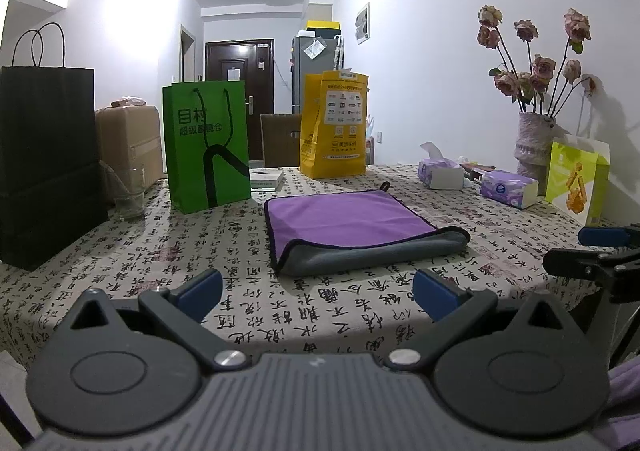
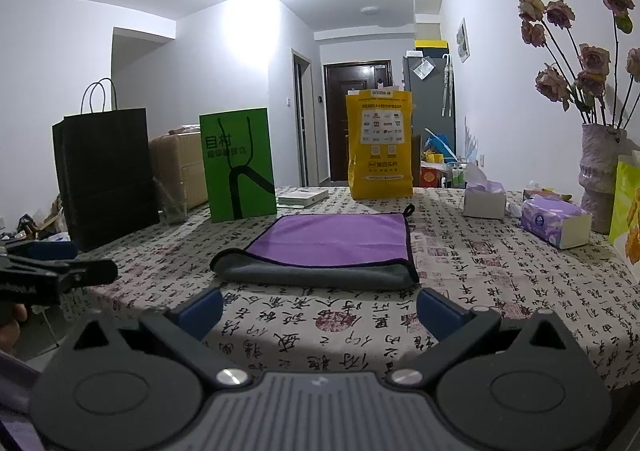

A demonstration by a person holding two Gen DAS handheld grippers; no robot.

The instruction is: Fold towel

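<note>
A purple towel (image 1: 344, 221) with a grey underside lies folded flat on the patterned tablecloth (image 1: 200, 247); its grey folded edge faces me. It also shows in the right wrist view (image 2: 332, 239). My left gripper (image 1: 318, 297) is open and empty, held back near the table's front edge, short of the towel. My right gripper (image 2: 318, 309) is open and empty, also short of the towel. The right gripper shows at the right edge of the left wrist view (image 1: 592, 251); the left gripper shows at the left edge of the right wrist view (image 2: 52, 263).
Behind the towel stand a black paper bag (image 1: 44, 163), a green bag (image 1: 208, 143) and a yellow bag (image 1: 334, 123). A glass (image 1: 130, 191) stands by the black bag. Tissue boxes (image 1: 508, 187), a vase of flowers (image 1: 534, 147) and a snack bag (image 1: 576, 179) crowd the right.
</note>
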